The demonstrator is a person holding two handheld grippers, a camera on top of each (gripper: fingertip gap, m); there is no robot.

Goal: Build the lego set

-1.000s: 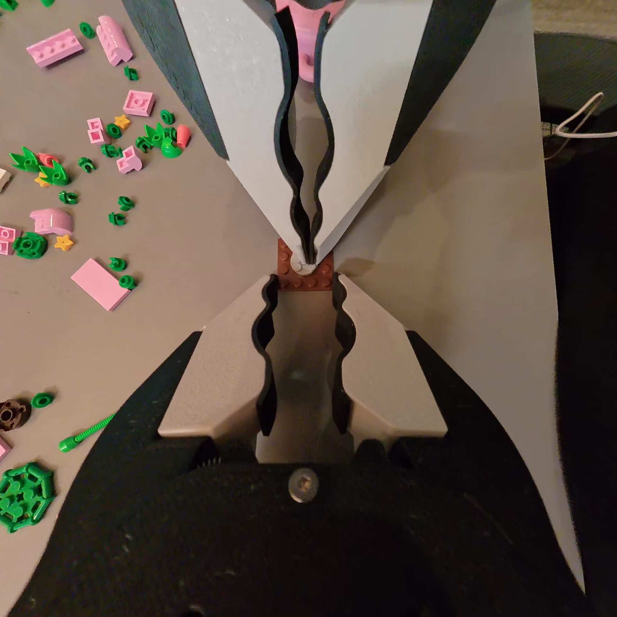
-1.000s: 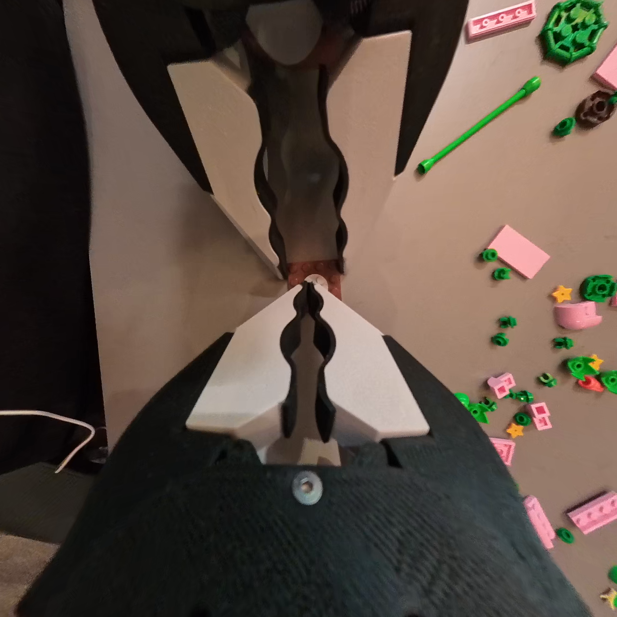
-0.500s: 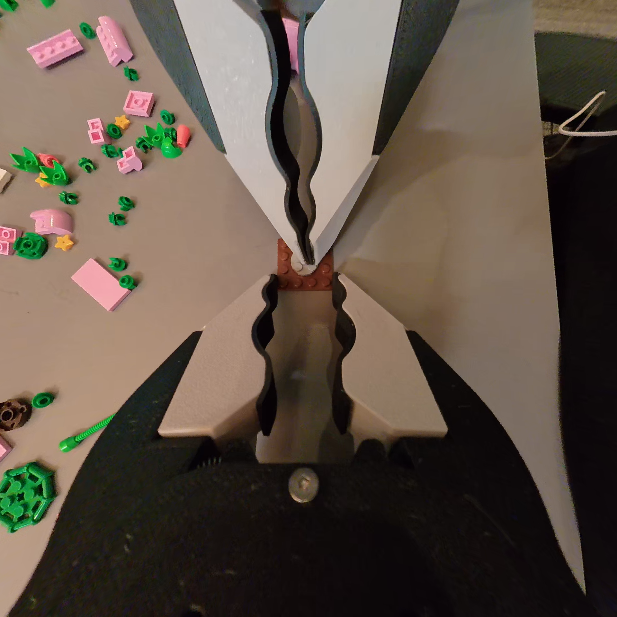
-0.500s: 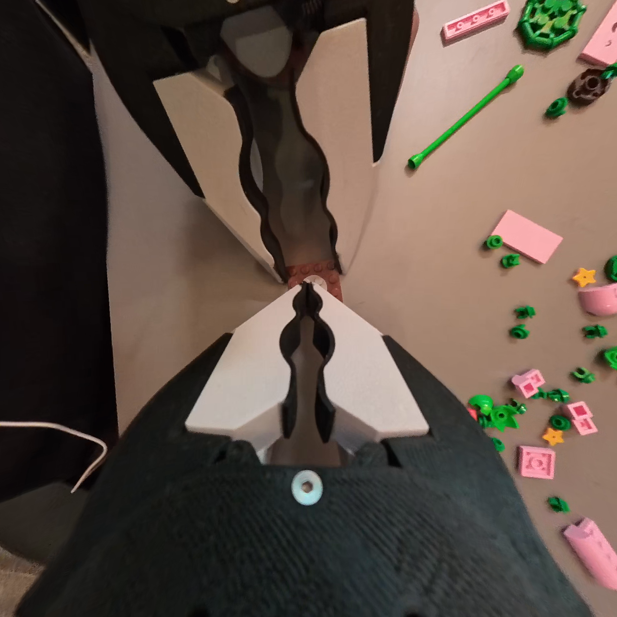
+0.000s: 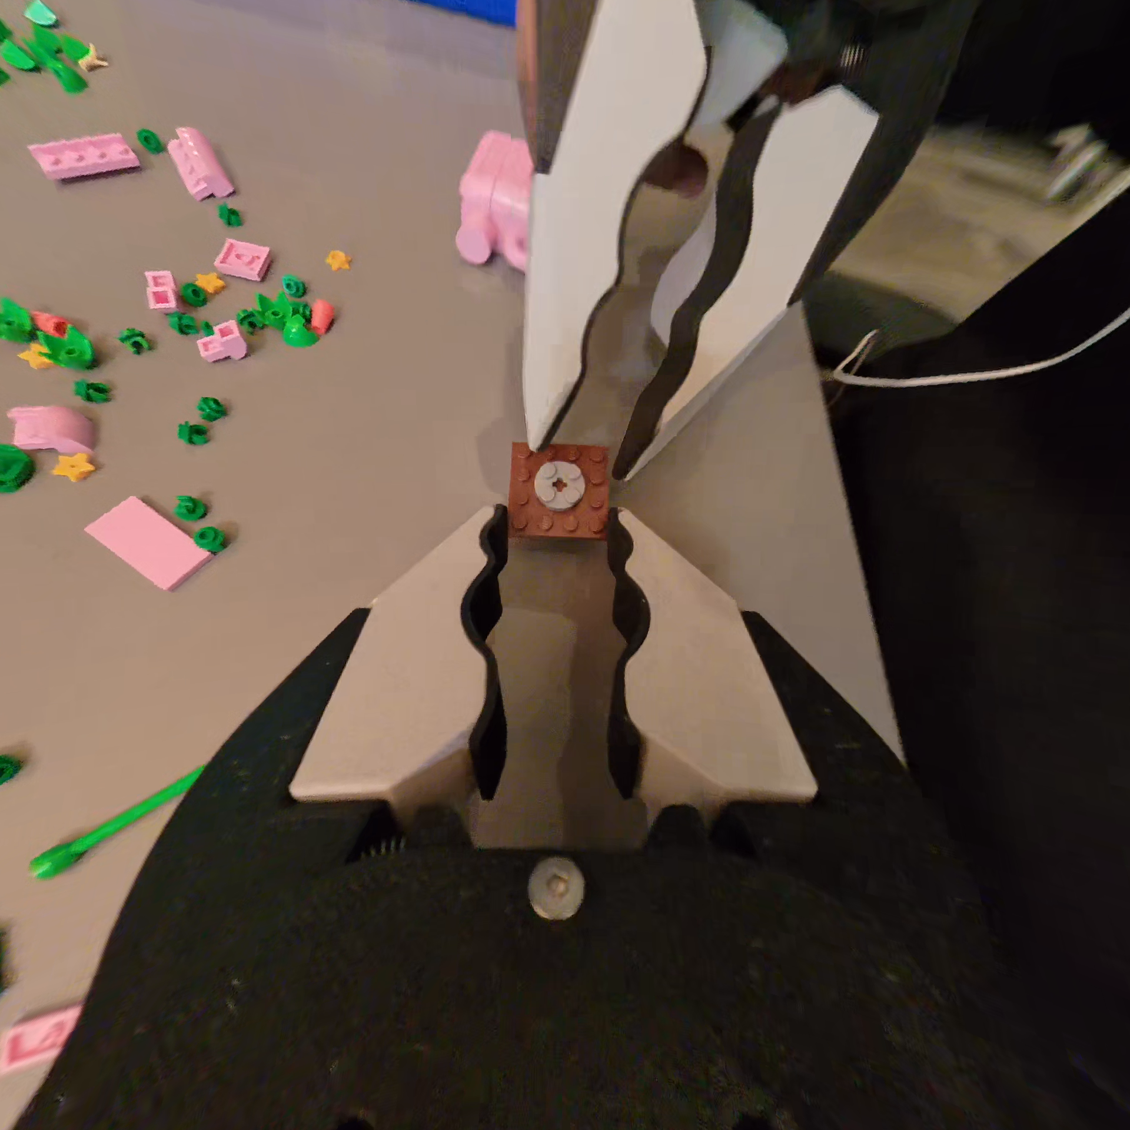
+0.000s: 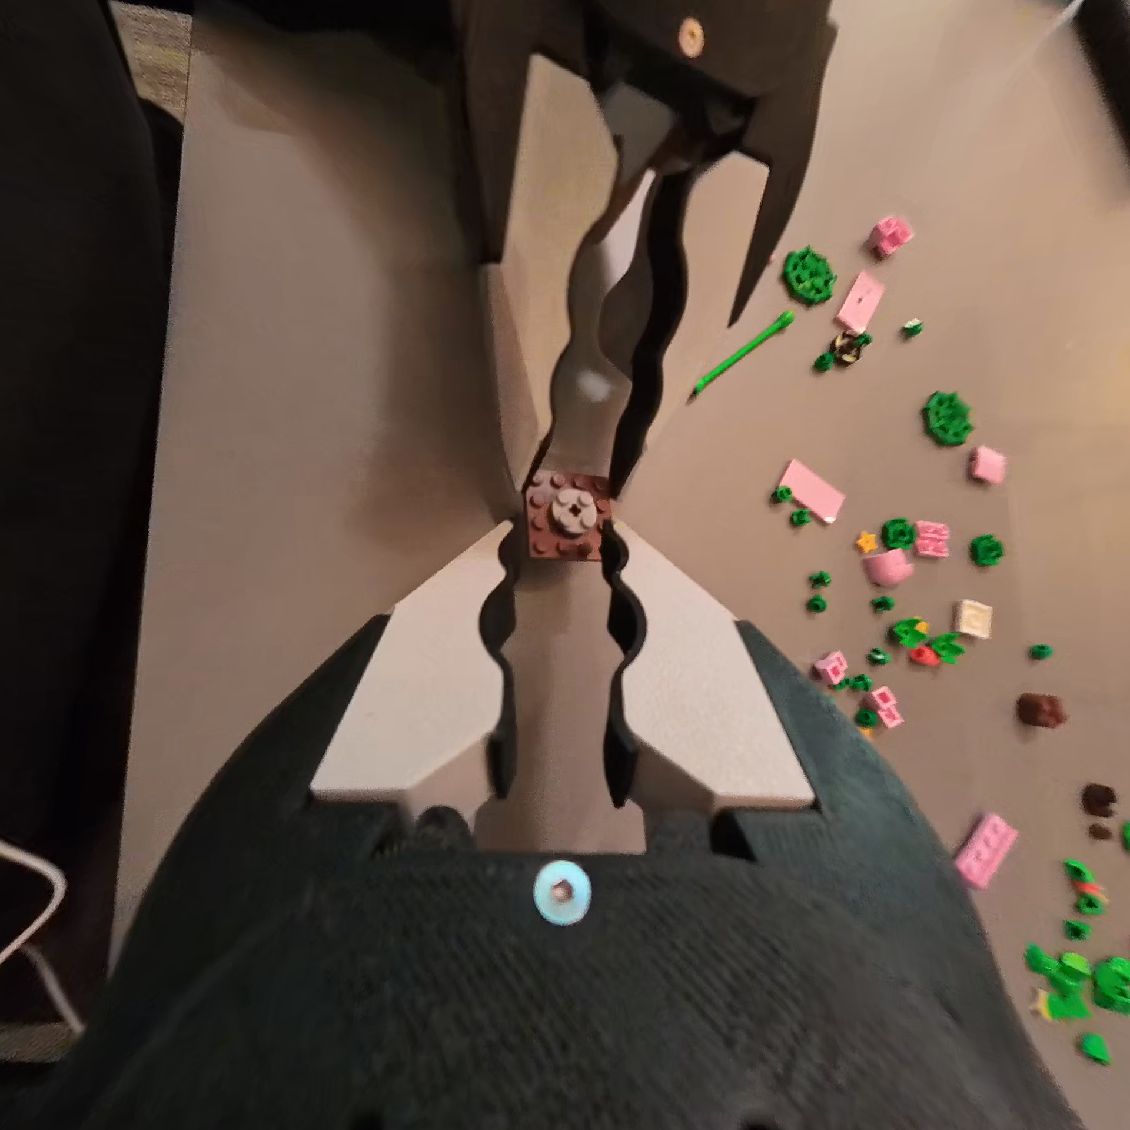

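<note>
1. Your right gripper [image 5: 578, 455] has just let go of the grey round piece [image 5: 557, 485]; its fingers now stand apart.
2. That piece sits centred on the brown plate [image 5: 559, 492], apparently attached.
3. Your left gripper [image 5: 557, 526] still clamps the plate on the table [image 5: 367, 428].

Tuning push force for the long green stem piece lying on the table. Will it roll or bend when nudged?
Likely rolls: the green stem looks round and thin and lies flat on the smooth table, so a sideways push probably sends it off. Probably flexes: it is long and slender, so pinch near the middle. Probably very light; the knob at one end may make it swing in an arc.
</note>
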